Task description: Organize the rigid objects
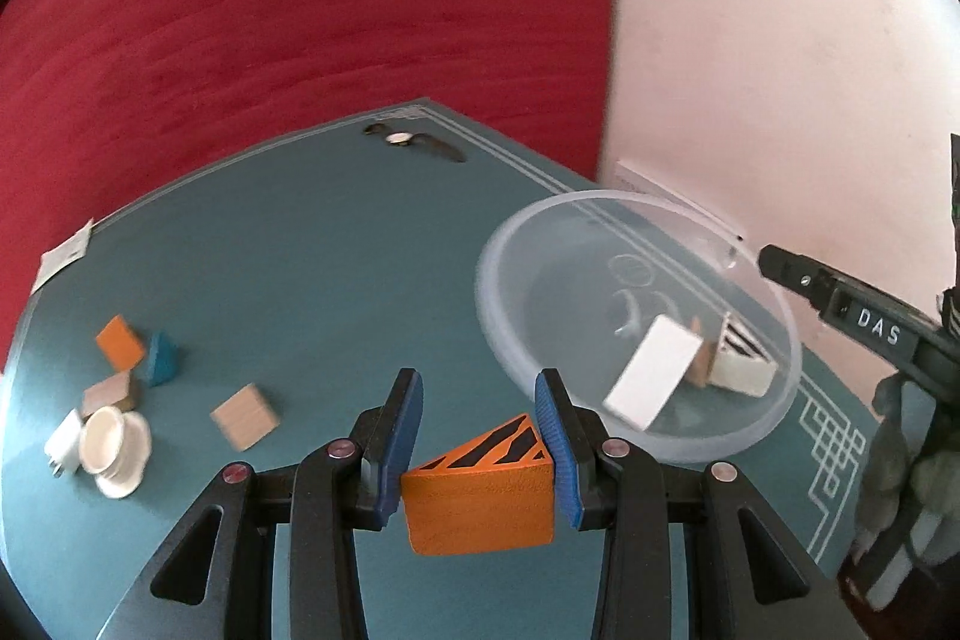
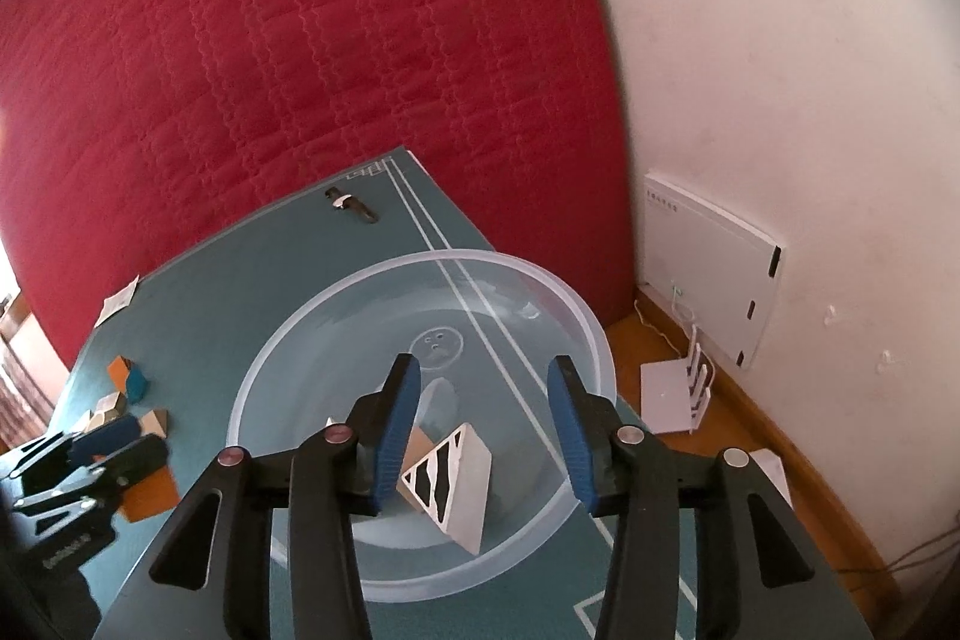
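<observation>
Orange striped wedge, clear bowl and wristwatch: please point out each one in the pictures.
orange striped wedge (image 1: 480, 496), left wrist view, on its plain orange front face.
clear bowl (image 2: 270, 364), right wrist view, on its left rim.
wristwatch (image 1: 398, 138), left wrist view, on its pale dial.

Right gripper (image 2: 483, 421), fingers (image 2: 401, 424) spread, above clear bowl (image 2: 288, 340); white striped wedge (image 2: 453, 484) inside

I am working in a home, likely a bedroom: a quilted red mattress (image 2: 300, 40) stands upright against the far wall, a teal mat (image 1: 312, 250) covers the table, and to the right a white router (image 2: 678, 394) sits on the wooden floor (image 2: 774, 418) below a white wall box (image 2: 714, 256).
</observation>
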A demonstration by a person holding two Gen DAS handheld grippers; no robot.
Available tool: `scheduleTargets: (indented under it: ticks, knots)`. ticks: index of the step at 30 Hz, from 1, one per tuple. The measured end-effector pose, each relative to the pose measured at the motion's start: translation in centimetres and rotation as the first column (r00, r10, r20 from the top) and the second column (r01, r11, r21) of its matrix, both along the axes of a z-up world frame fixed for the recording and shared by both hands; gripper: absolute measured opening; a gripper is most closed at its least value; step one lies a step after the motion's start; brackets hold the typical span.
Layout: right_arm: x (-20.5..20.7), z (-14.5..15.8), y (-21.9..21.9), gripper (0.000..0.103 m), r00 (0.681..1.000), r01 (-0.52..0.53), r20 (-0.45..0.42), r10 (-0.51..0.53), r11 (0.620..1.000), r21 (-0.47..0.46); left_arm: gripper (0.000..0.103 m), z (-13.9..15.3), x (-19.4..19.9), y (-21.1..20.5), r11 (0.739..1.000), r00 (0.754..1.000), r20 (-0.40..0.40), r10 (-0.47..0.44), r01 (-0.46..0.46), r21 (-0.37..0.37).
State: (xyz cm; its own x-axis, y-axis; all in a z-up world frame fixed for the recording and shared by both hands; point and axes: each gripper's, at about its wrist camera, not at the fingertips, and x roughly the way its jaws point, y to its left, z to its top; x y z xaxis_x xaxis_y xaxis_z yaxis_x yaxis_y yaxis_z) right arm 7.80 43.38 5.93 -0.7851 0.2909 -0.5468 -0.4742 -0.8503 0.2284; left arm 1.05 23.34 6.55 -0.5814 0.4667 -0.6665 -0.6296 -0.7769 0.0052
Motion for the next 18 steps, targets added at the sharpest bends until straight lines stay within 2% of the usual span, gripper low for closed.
scheduleTargets:
  ticks: [7, 18]
  knots:
    - [0.1, 0.1, 0.2, 0.046, 1.000, -0.006, -0.012, 0.006, 1.000, -0.008, 0.041, -0.9, -0.5, 3.0, 0.999, 0.999, -0.001, -0.038, 0.038, -0.017]
    - [0.3, 0.0, 0.1, 0.046, 1.000, -0.012, -0.016, 0.012, 1.000, -0.015, 0.041, -1.3, -0.7, 3.3, 0.999, 0.999, 0.015, -0.049, 0.049, -0.021]
